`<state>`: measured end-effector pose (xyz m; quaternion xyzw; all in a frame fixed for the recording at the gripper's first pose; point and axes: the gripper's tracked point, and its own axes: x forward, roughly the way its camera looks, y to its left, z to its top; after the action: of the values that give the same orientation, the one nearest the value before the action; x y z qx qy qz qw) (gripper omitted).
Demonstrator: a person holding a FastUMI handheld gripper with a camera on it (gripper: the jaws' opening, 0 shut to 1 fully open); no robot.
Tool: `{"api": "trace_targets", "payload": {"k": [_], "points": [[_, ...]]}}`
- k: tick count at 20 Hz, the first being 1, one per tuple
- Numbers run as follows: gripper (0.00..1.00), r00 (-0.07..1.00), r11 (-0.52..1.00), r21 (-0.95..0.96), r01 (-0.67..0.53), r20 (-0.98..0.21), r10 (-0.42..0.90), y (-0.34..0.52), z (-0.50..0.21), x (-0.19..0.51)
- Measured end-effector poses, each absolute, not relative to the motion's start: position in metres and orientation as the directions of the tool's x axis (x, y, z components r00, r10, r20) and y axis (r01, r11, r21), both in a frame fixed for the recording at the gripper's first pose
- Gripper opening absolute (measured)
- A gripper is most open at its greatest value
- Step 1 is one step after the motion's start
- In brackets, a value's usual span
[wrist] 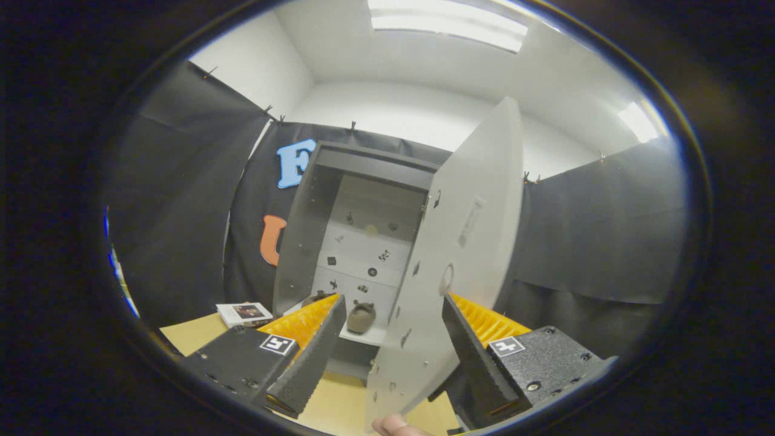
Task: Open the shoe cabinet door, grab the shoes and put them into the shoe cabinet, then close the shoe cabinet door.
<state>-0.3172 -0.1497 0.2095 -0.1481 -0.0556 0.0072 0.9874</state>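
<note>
A small white booklet (244, 313) with a dark picture on its cover is lying on the pale wooden tabletop (194, 336), close to the black cloth wall (175, 212). That cloth is hanging from small clips along its upper edge (a few are showing as dark pegs). Above it, a plain white room wall (387, 112) is rising to the ceiling, where two bright light panels (448, 23) are glowing.

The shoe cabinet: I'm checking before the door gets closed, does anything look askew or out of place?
Nothing stands out. The shoe cabinet stands open, a shoe resting flat on its bottom shelf. The door hangs swung out between the open fingers.
</note>
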Motion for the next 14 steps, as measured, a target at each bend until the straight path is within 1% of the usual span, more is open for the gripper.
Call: {"api": "trace_targets", "payload": {"k": [3, 7, 11, 13, 14], "points": [[1.00, 0.989, 0.961, -0.273, 0.043, 0.147, -0.003, -0.192, 0.212, -0.345], [1.00, 0.982, 0.971, -0.210, 0.118, 0.167, -0.083, -0.262, 0.208, -0.358], [1.00, 0.981, 0.967, -0.172, 0.188, 0.090, -0.174, -0.335, 0.174, -0.338], [1.00, 0.984, 0.974, -0.140, 0.177, 0.035, -0.174, -0.355, 0.152, -0.326], [1.00, 0.988, 0.981, -0.122, 0.153, 0.016, -0.152, -0.362, 0.145, -0.318]]}}
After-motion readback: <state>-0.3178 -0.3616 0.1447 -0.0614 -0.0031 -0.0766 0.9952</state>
